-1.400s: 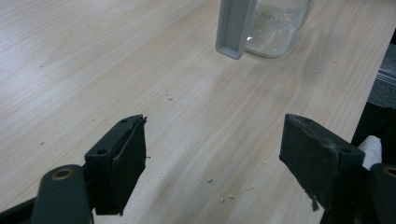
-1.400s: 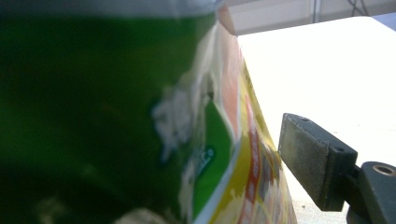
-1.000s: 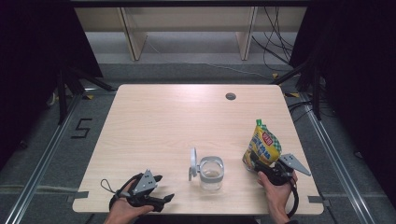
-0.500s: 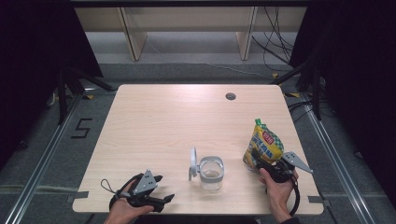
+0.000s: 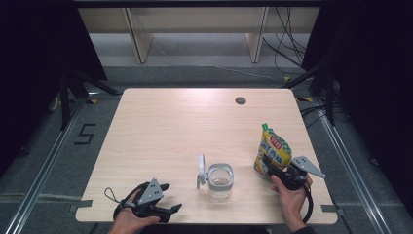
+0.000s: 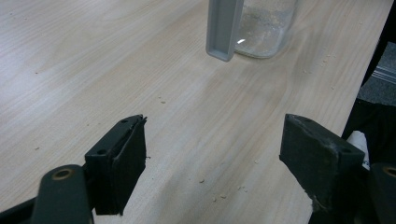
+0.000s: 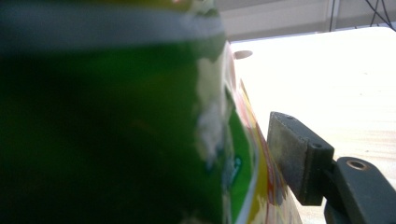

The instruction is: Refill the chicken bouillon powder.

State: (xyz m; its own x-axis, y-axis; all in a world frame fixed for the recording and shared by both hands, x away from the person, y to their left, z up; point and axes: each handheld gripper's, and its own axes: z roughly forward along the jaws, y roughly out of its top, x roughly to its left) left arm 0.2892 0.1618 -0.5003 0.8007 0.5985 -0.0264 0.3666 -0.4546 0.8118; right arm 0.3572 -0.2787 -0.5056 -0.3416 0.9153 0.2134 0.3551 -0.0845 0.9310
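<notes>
A yellow and green pouch (image 5: 272, 150) stands upright near the table's right front. My right gripper (image 5: 268, 165) reaches its lower part from the front, and its jaws have just been closing with the pouch (image 7: 116, 130) between them. One pad (image 7: 294, 154) sits a hair off the pouch's side, and the other is hidden behind it. A clear glass jar (image 5: 220, 180) with a raised grey lid (image 5: 200, 170) stands at the front centre. Open and holding nothing, my left gripper (image 5: 171, 197) rests at the front left, aimed toward the jar (image 6: 261, 28).
The light wooden table (image 5: 185, 126) has a round cable hole (image 5: 240, 101) at its far right. Crumbs (image 6: 205, 182) dot the wood near my left gripper (image 6: 212, 154). Shelving legs (image 5: 139, 34) and cables (image 5: 287, 44) stand beyond the far edge.
</notes>
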